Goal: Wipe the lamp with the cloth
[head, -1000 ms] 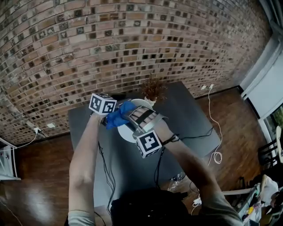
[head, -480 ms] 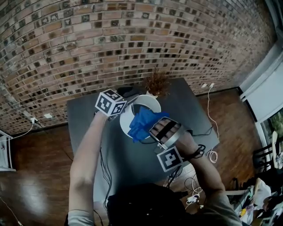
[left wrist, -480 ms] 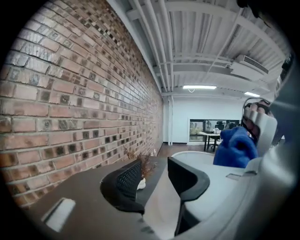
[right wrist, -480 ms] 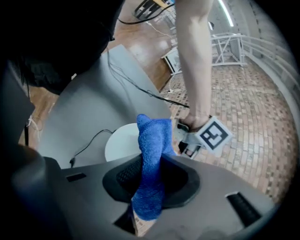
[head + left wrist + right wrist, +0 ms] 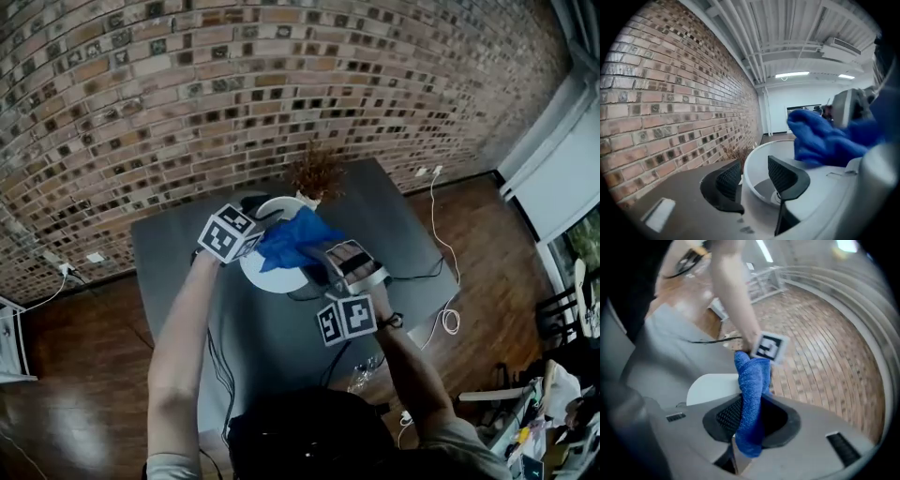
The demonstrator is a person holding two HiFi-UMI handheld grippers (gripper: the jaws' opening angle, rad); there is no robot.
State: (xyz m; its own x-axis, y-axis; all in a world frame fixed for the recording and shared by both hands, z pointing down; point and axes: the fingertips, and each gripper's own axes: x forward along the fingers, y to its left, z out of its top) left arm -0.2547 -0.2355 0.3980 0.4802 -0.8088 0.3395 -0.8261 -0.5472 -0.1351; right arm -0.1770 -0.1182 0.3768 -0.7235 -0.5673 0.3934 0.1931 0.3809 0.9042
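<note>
Your left tool (image 5: 754, 174): pinching lamp (image 5: 267, 274) rim, 10 o'clock side. Your right tool (image 5: 750, 417): pinching blue cloth (image 5: 295, 239), draped over lamp's 2 o'clock side. Grey bench (image 5: 272, 328) beneath.

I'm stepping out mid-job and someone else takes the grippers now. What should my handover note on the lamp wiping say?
Left gripper: the lamp has its rim between the fingers; clamp unclear.
Right gripper: shut on the blue cloth, which lies on the lamp.
The lamp stands on the grey table.
Done: cloth is on the lamp. Left: wipe all round; cleaned part can't be told.
</note>
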